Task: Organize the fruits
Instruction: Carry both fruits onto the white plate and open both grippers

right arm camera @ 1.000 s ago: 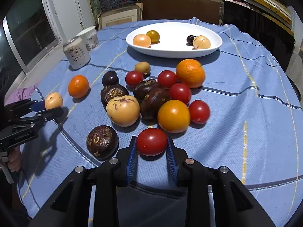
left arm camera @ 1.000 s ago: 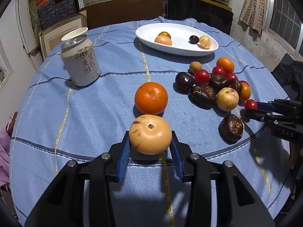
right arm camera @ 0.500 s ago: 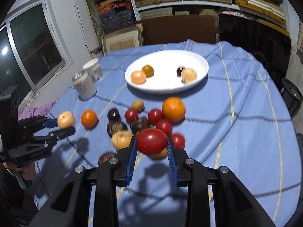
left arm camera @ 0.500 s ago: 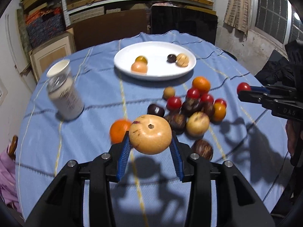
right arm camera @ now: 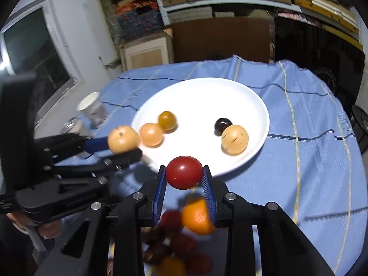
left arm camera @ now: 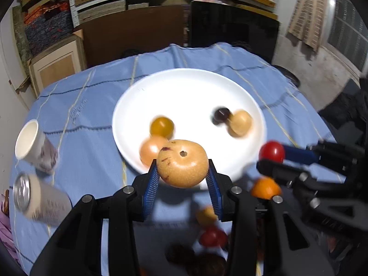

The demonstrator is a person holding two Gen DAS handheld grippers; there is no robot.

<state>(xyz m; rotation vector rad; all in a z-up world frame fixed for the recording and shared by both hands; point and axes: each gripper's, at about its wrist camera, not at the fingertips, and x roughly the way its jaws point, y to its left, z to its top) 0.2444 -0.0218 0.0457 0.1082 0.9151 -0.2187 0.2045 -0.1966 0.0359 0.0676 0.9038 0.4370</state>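
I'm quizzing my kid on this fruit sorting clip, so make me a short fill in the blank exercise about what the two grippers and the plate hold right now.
1. The left gripper is shut on a ____ coloured fruit.
2. The right gripper is shut on a ____ tomato.
3. The white plate already holds ____ fruits.
4. The paper cup stands beside a drinks ____.

Missing words: tan; red; four; can

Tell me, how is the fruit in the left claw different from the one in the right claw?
The tan fruit in the left claw is pale yellow-brown, with dark marks and a small hole on top; the red fruit in the right claw is glossy, plain red. The tan fruit is wider and flattened, while the red fruit is smaller and rounder. Both are clamped between blue pads, raised near the white plate.
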